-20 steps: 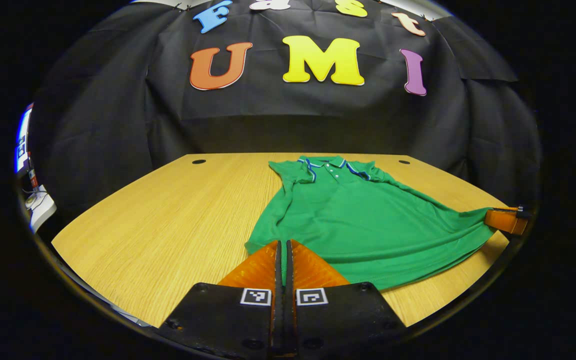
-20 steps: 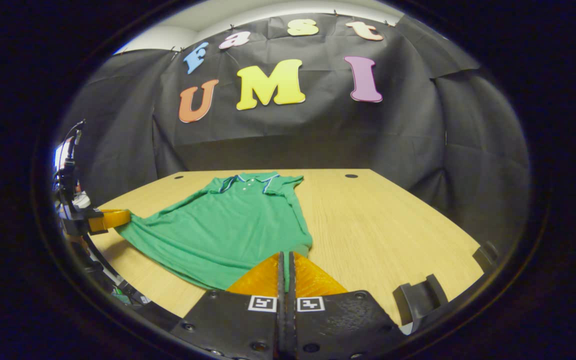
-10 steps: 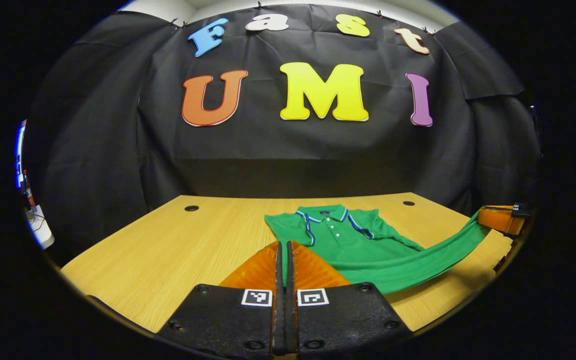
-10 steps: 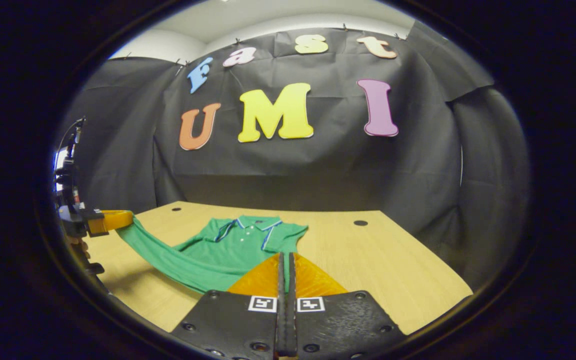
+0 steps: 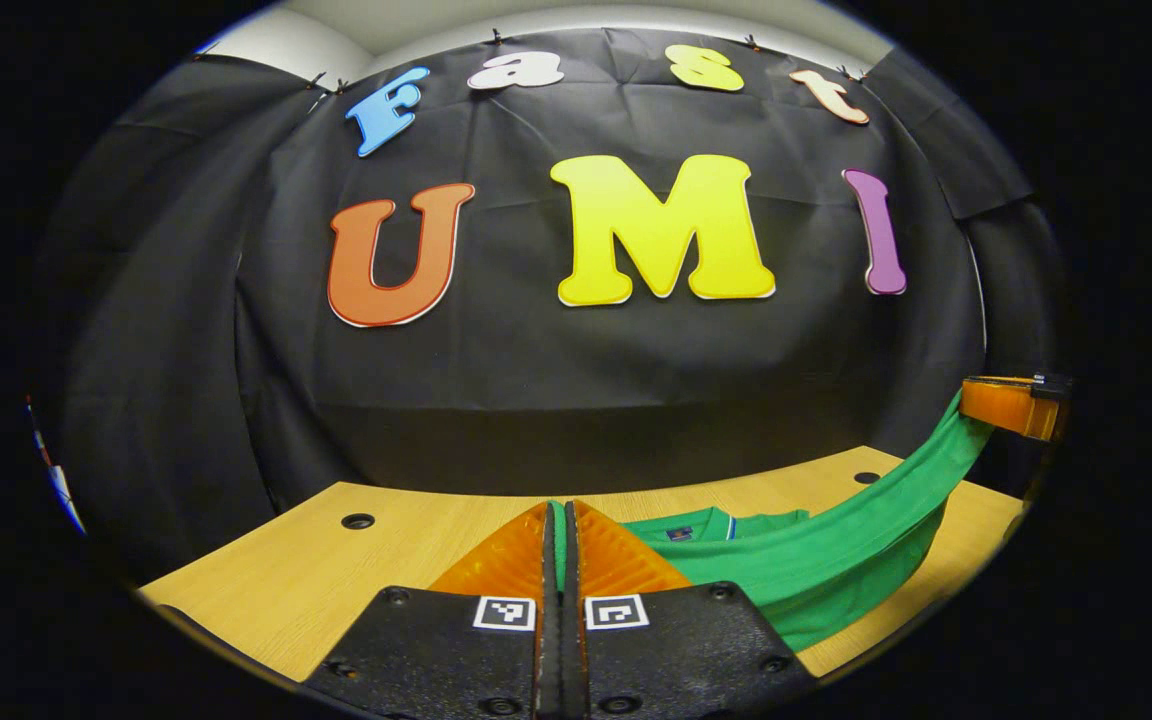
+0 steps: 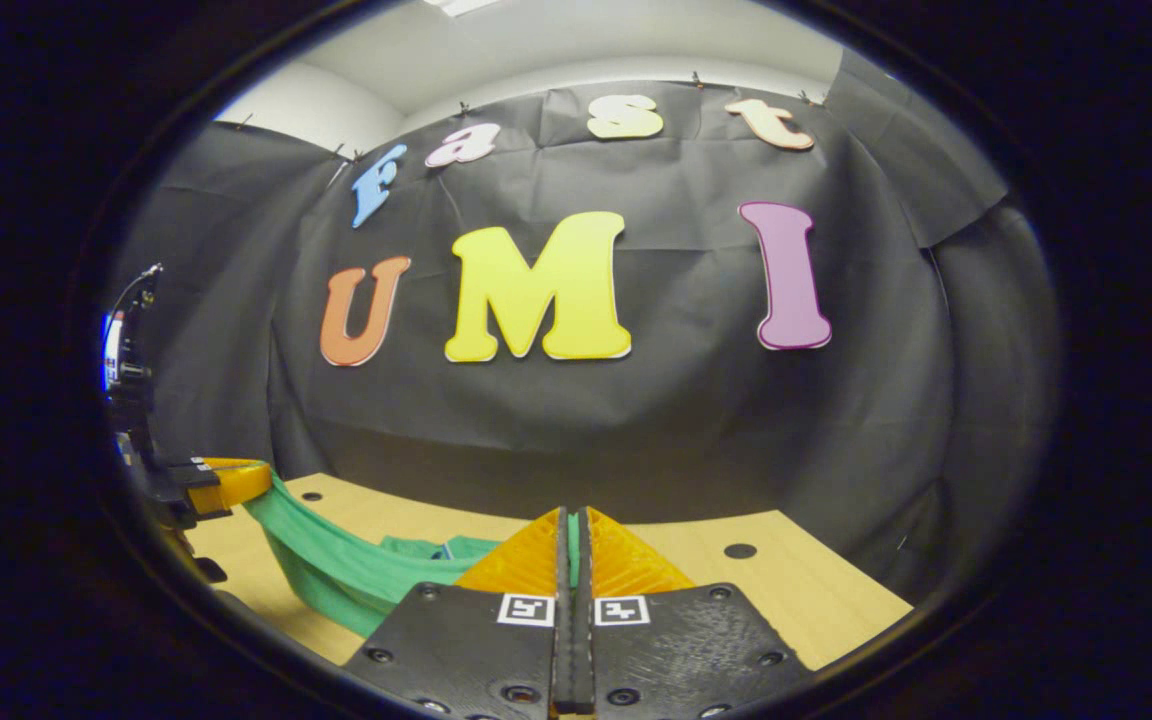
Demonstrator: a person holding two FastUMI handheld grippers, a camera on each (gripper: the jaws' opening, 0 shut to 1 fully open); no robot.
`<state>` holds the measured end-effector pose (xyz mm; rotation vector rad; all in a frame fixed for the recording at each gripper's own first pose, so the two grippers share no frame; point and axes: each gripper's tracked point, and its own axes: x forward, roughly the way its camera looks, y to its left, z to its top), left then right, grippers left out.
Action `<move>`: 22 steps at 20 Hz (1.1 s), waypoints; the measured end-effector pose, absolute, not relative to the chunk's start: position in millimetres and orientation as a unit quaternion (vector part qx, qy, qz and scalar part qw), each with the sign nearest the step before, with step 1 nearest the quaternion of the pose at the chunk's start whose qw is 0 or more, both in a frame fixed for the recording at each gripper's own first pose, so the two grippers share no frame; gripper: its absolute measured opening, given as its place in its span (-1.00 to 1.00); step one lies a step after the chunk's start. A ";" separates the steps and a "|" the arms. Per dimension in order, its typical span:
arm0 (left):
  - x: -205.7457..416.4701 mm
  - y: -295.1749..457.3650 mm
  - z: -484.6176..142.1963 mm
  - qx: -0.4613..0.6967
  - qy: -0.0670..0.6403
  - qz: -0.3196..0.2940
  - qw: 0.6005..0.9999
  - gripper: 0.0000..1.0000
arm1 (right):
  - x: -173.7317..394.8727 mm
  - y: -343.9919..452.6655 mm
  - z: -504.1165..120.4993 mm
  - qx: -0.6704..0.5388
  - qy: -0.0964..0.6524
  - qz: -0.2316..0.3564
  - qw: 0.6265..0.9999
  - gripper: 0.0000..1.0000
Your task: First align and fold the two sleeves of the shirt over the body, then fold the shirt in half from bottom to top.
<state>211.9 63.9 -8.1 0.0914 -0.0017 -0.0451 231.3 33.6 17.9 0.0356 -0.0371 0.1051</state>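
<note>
Now left gripper (image 5: 558,520) and right gripper (image 6: 573,525) each pinch the green shirt's (image 5: 836,560) hem, lifted between them.

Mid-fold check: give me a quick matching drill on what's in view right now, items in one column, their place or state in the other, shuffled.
Things:
1. left gripper
2. green polo shirt's hem
3. light wooden table
4. striped collar of the shirt

States:
A. lying on the table at the far side
B. lifted off the table, strung between the two grippers
C. shut on green fabric
D. bare wood with round holes near its far corners

Pairs: 1-C, 2-B, 3-D, 4-A. The right gripper is likewise shut on the shirt.
</note>
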 end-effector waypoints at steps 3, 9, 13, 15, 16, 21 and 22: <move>271.1 65.4 -12.4 0.041 0.000 -0.026 0.999 -0.89 | 299.7 39.7 8.2 0.022 -0.013 0.041 0.999 -1.00; 363.9 72.8 -63.3 0.022 0.032 -0.025 0.999 -0.87 | 408.9 38.3 -53.4 0.041 0.037 0.016 0.998 -1.00; 390.6 68.0 -94.5 0.041 0.046 -0.038 0.997 -0.87 | 437.9 23.8 -88.5 0.021 0.053 -0.006 0.998 -1.00; 393.8 68.4 -108.9 0.034 0.056 -0.043 0.997 -0.86 | 447.7 18.8 -97.6 0.018 0.046 -0.008 0.999 -1.00; 394.9 69.3 -114.7 0.028 0.061 -0.044 0.997 -0.84 | 450.7 16.6 -101.8 0.019 0.047 -0.010 0.999 -1.00; 391.8 76.5 -109.9 -0.019 0.040 -0.041 0.998 -0.67 | 456.8 17.9 -121.0 0.023 0.054 0.006 0.998 -0.99; 390.6 77.4 -110.1 -0.026 0.038 -0.042 0.998 -0.49 | 457.2 18.3 -123.9 0.022 0.055 0.009 0.998 -0.99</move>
